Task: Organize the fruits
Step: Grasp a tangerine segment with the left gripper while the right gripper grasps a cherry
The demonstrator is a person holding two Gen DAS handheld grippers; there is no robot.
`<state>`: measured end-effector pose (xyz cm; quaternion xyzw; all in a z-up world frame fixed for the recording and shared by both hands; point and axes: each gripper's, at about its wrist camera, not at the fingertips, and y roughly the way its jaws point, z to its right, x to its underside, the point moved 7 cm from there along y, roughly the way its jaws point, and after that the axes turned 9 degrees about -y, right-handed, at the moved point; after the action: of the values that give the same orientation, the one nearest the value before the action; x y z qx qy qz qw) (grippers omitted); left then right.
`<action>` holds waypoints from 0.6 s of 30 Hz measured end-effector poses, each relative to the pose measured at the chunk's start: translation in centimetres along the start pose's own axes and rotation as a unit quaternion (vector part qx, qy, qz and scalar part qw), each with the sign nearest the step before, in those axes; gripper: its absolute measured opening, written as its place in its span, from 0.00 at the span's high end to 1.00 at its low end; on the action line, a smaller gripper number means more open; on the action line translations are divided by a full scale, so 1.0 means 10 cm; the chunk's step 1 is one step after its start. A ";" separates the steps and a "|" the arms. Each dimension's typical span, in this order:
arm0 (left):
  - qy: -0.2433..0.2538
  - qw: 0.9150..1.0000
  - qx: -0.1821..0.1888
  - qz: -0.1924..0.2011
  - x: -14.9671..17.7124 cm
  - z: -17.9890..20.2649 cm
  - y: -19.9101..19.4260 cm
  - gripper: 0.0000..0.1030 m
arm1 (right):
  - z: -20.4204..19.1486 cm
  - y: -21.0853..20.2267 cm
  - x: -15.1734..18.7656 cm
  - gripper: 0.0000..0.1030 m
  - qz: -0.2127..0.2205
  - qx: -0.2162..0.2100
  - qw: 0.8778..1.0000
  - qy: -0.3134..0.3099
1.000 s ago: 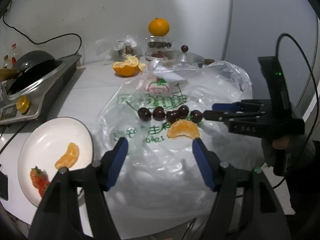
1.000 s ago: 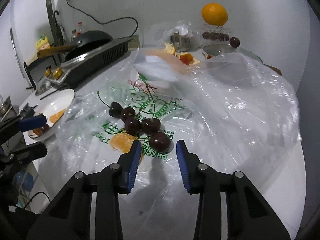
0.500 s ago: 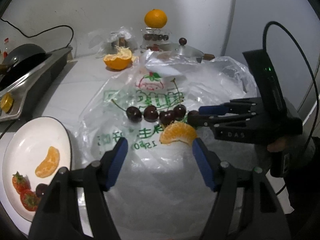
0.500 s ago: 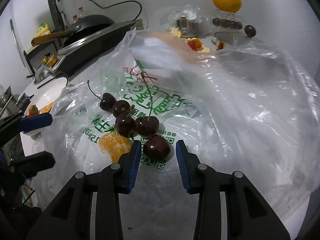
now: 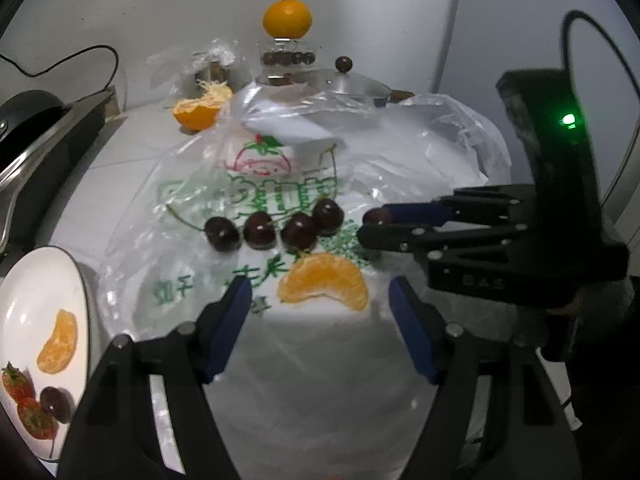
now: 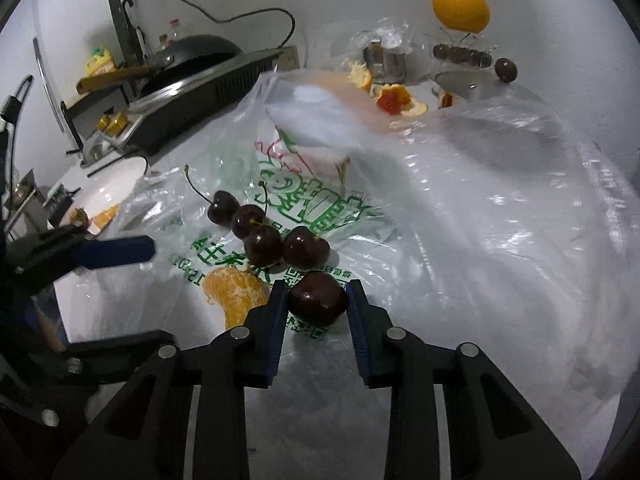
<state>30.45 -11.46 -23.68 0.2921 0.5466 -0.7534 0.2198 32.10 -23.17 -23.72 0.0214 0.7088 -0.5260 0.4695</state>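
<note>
Several dark cherries (image 5: 260,231) and an orange segment (image 5: 324,281) lie on a printed plastic bag (image 5: 280,196). My left gripper (image 5: 320,296) is open, its fingers on either side of the segment, just short of it. My right gripper (image 6: 318,298) has both pads against the nearest cherry (image 6: 318,297), which rests on the bag; it also shows in the left wrist view (image 5: 374,216). The other cherries (image 6: 264,236) and the segment (image 6: 234,292) lie just left of it. A white plate (image 5: 24,304) at the left holds a segment (image 5: 58,342), strawberries and a cherry.
A stove with a black pan (image 6: 192,56) stands at the left. At the back are a half-peeled orange (image 5: 200,110), a whole orange (image 5: 287,18) on a glass stand, and a pot lid (image 5: 352,82). The bag bulges up at the right (image 6: 500,184).
My right gripper moved forward and closed its pads onto the nearest cherry. My left gripper moved closer to the orange segment and stays open.
</note>
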 end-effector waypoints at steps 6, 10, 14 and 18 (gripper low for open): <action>0.007 1.000 -0.011 -0.012 -0.02 0.07 0.15 0.30 | 0.10 -0.17 0.00 0.70 0.022 -0.002 1.000 0.007; 0.012 0.999 -0.020 -0.023 -0.01 0.09 0.27 0.30 | 0.19 -0.24 0.03 0.70 0.030 -0.001 0.999 0.012; 0.017 0.999 -0.033 -0.032 -0.02 0.08 0.38 0.30 | 0.28 -0.26 0.07 0.70 0.033 -0.001 0.999 0.021; 0.021 0.998 -0.045 -0.045 -0.02 0.05 0.49 0.30 | 0.33 -0.26 0.09 0.70 0.036 -0.005 0.999 0.026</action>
<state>33.70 -13.40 -26.78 0.2728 0.5971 -0.7306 0.1876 32.36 -27.31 -22.49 0.0583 0.7223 -0.5042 0.4697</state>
